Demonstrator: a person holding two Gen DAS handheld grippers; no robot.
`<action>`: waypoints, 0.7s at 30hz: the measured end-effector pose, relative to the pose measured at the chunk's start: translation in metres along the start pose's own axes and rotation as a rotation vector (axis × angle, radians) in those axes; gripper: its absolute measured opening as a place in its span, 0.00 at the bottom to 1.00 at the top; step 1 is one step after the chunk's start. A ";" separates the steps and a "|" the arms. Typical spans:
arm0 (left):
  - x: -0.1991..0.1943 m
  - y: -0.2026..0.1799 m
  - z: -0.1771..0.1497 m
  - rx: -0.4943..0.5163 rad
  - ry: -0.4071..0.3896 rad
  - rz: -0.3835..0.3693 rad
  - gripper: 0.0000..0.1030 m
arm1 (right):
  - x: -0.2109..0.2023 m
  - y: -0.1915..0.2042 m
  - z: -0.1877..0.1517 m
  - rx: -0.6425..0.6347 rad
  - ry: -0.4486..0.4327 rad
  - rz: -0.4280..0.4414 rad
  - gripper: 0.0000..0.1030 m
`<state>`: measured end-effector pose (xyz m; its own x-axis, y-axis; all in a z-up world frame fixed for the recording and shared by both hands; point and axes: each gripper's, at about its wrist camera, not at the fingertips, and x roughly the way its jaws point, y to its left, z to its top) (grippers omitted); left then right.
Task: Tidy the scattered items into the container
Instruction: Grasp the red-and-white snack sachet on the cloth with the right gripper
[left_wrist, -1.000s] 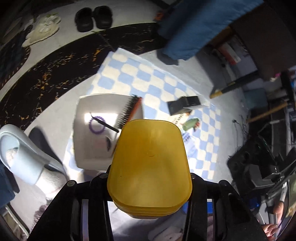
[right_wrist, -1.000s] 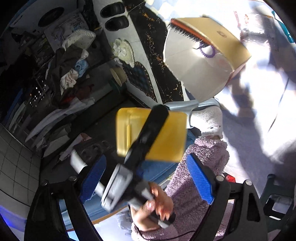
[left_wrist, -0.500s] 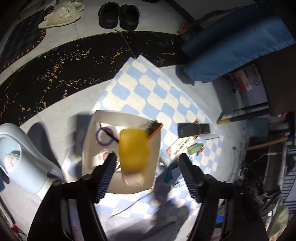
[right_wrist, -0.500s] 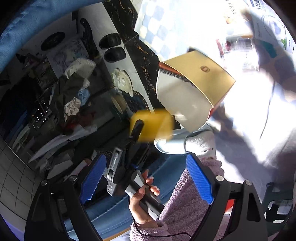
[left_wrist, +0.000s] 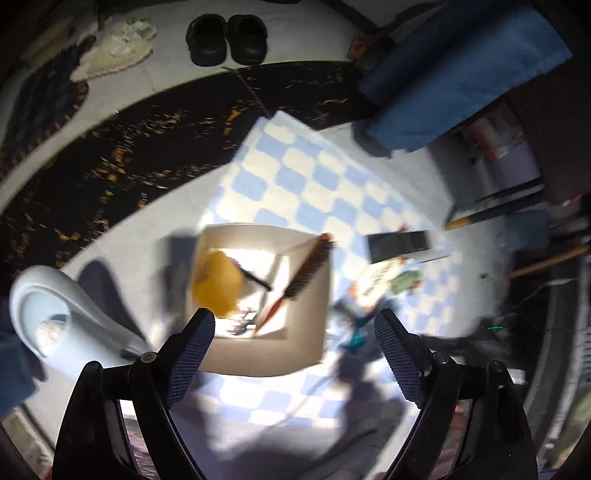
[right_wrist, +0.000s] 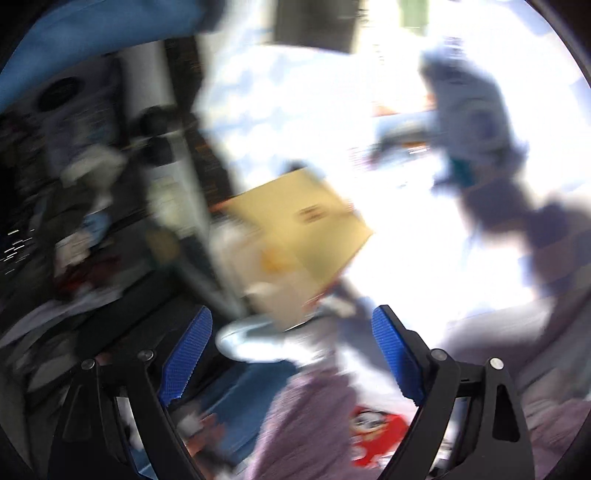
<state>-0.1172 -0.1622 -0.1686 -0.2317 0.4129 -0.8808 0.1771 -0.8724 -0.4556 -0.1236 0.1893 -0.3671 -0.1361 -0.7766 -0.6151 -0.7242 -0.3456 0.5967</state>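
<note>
Checkered mat bears box containing yellow item.

A pair of black clogs sits at twelve o'clock, a blue cushion at two o'clock, a pale blue slipper at nine o'clock, on the checkered rug.

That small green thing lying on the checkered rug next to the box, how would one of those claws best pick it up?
The green item lies flat on the checkered rug, right of the box, elongated and slanted. I would bring the open left gripper straight down from above and close across its narrow middle, fingers either side of its long axis. It is blurred, so its exact shape is uncertain.
</note>
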 end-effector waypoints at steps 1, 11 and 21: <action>-0.004 0.004 0.001 -0.029 -0.008 -0.055 0.85 | 0.006 -0.014 0.012 0.030 -0.007 -0.042 0.86; -0.035 0.018 0.007 -0.080 -0.079 -0.206 1.00 | 0.024 -0.066 0.060 -0.069 -0.105 -0.506 0.86; -0.050 0.009 -0.006 -0.029 -0.048 -0.228 1.00 | 0.091 -0.018 0.048 -0.167 -0.007 -0.340 0.85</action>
<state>-0.0981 -0.1892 -0.1290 -0.3139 0.5850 -0.7479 0.1421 -0.7499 -0.6462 -0.1557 0.1499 -0.4582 0.0882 -0.5994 -0.7956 -0.6090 -0.6645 0.4331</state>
